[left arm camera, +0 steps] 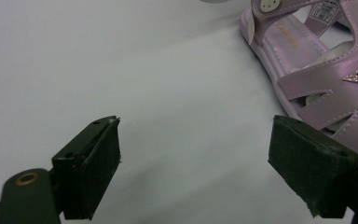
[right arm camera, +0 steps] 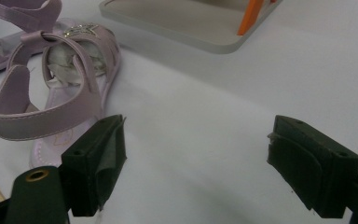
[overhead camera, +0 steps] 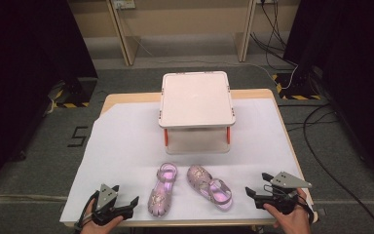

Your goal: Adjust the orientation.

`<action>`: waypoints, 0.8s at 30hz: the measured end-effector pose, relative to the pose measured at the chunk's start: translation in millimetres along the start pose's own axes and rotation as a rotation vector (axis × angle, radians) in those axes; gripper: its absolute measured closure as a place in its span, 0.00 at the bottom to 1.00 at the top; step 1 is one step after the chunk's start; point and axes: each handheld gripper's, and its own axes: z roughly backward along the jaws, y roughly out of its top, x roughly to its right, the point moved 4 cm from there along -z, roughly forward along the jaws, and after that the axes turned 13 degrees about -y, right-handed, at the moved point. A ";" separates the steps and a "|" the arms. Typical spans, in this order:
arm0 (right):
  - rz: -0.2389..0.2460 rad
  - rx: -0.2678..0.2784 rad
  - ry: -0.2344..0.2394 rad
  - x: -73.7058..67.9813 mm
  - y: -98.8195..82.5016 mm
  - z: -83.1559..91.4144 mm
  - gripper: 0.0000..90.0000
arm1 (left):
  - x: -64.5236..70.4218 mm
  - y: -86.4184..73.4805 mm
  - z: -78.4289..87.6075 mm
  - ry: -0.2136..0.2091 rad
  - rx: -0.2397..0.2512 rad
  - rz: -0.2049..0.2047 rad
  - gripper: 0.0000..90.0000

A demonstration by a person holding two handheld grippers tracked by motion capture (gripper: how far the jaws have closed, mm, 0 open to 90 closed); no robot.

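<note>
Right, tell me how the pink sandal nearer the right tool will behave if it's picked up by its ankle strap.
The right sandal probably hangs and swings: its ankle strap is a thin band that looks bendable. It seems light, being small and mostly open straps. The paper stuffing under the front straps could shift or drop out. The sole looks flat, so pushed on the white sheet it should slide rather than roll.

A white two-tier shelf (overhead camera: 196, 100) with orange legs stands mid-table on the white sheet (overhead camera: 121, 146) covering the wooden table (overhead camera: 126, 97), cables (overhead camera: 321, 146) snaking across the grey floor beyond.
</note>
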 end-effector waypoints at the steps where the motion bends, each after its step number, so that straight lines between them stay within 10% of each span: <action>1: 0.000 0.002 0.009 -0.9 0.1 -0.1 0.22 | 0.1 -0.2 -0.3 -0.001 -0.001 0.000 0.18; 24: 0.190 0.115 0.240 -47.5 35.4 -12.7 0.50 | -2.2 -1.3 -2.5 0.002 -0.012 0.005 0.18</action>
